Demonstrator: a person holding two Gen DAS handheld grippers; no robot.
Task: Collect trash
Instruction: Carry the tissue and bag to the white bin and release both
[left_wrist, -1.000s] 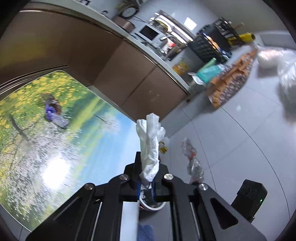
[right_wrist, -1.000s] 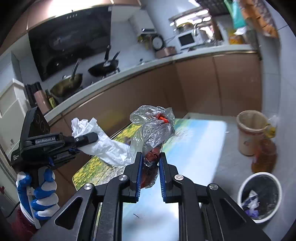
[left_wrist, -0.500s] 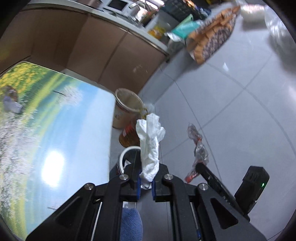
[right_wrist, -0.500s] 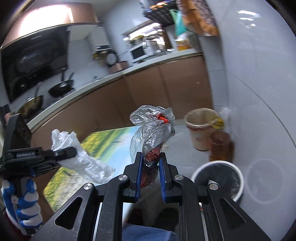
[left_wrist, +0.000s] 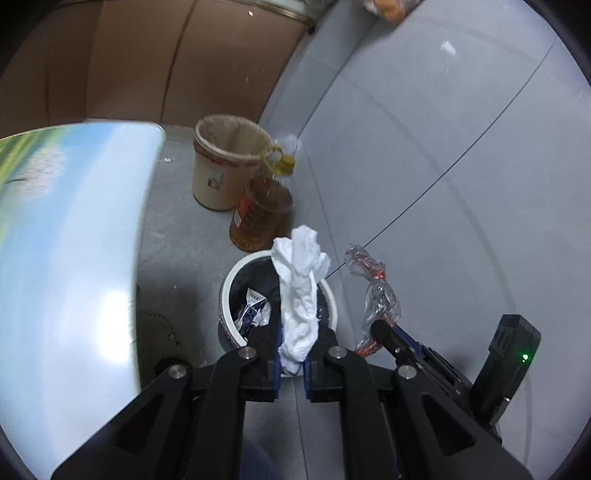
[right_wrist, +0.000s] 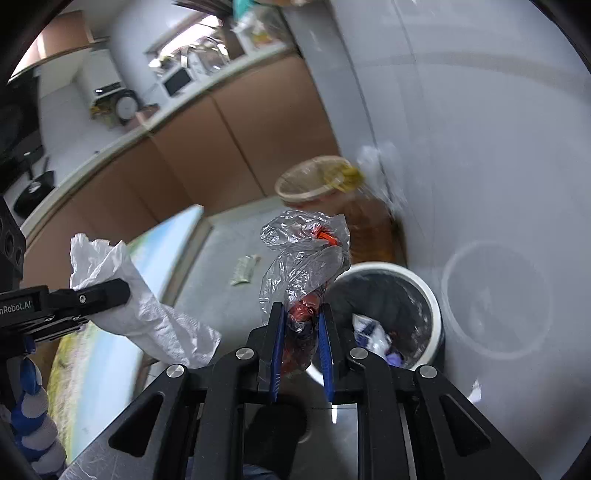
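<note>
My left gripper (left_wrist: 291, 363) is shut on a crumpled white tissue (left_wrist: 300, 291) that stands up between its pads, right above a white-rimmed trash bin (left_wrist: 236, 280) lined in black with scraps inside. My right gripper (right_wrist: 303, 343) is shut on a clear plastic wrapper with red bits (right_wrist: 306, 258), just left of the same trash bin (right_wrist: 424, 291). In the left wrist view the wrapper (left_wrist: 376, 295) hangs to the right of the bin. In the right wrist view the tissue (right_wrist: 147, 314) shows at the left in the other gripper.
A beige bucket (left_wrist: 221, 162) and a bottle of amber oil (left_wrist: 258, 218) stand on the grey floor just beyond the bin. A table with a landscape print (left_wrist: 66, 240) lies at the left. Brown cabinets (right_wrist: 236, 129) line the back. A gloved hand (right_wrist: 33, 435) holds the left gripper.
Both grippers have swung away from the table and dipped toward the floor, bringing the bin into close view. Tissue and wrapper stay gripped.
</note>
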